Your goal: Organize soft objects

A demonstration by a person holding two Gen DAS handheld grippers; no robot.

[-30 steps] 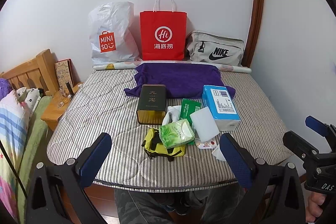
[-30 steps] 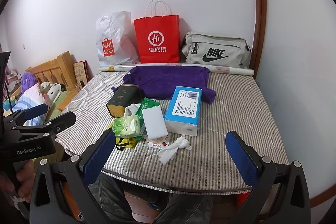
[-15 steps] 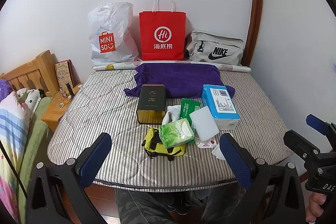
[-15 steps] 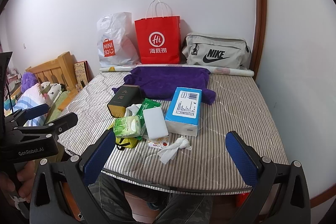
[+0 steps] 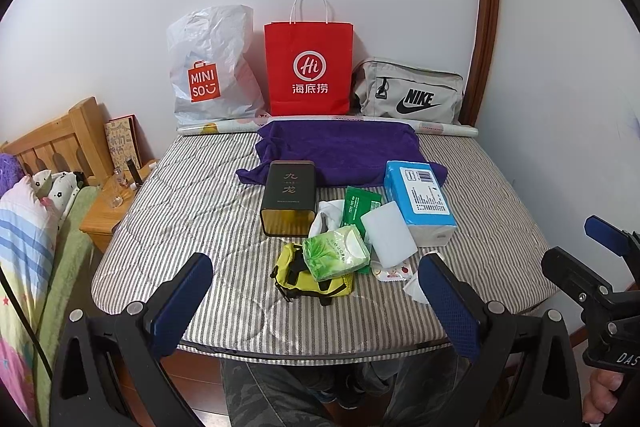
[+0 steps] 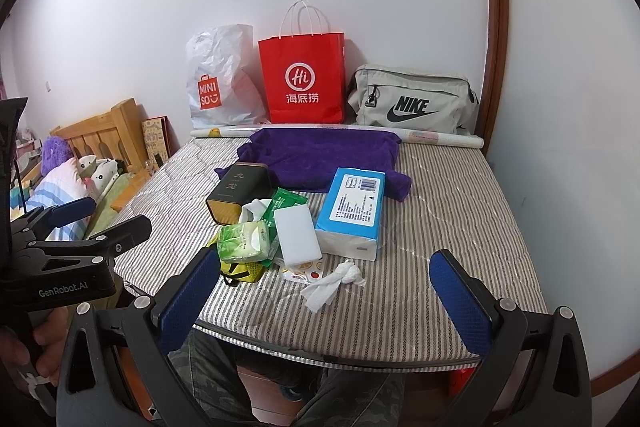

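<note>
Holding both tools back from the near edge of the striped mattress [image 5: 168,211], I judge the sorting not yet begun: nothing is in either grip.

Through the left wrist camera, my left gripper [image 5: 316,291] stands with its blue pads spread wide and empty, framing the heap. The soft things lie bunched in the middle: a green tissue pack [image 5: 335,253] resting on a yellow pouch [image 5: 310,279], a white sponge [image 5: 390,237] just beside it, a blue tissue brick [image 5: 420,203], a green wipes packet [image 5: 360,203] and a white sock [image 5: 328,215]. A dark tin [image 5: 289,197] lies on its side touching the purple towel [image 5: 344,151]. Along the wall stand a white plastic bag [image 5: 212,75], a red paper bag [image 5: 309,69] and a grey pouch [image 5: 408,93], zipped; I cannot see what any of them holds.

Through the right wrist camera, my right gripper [image 6: 324,295] is likewise wide apart and empty, short of the mattress edge. A crumpled tissue [image 6: 336,281] lies nearest it, slightly apart from the heap. My guess is that the next move means lowering one tool over the topmost piece, the green pack or that tissue, and closing gently, since these will squash and slip.
</note>
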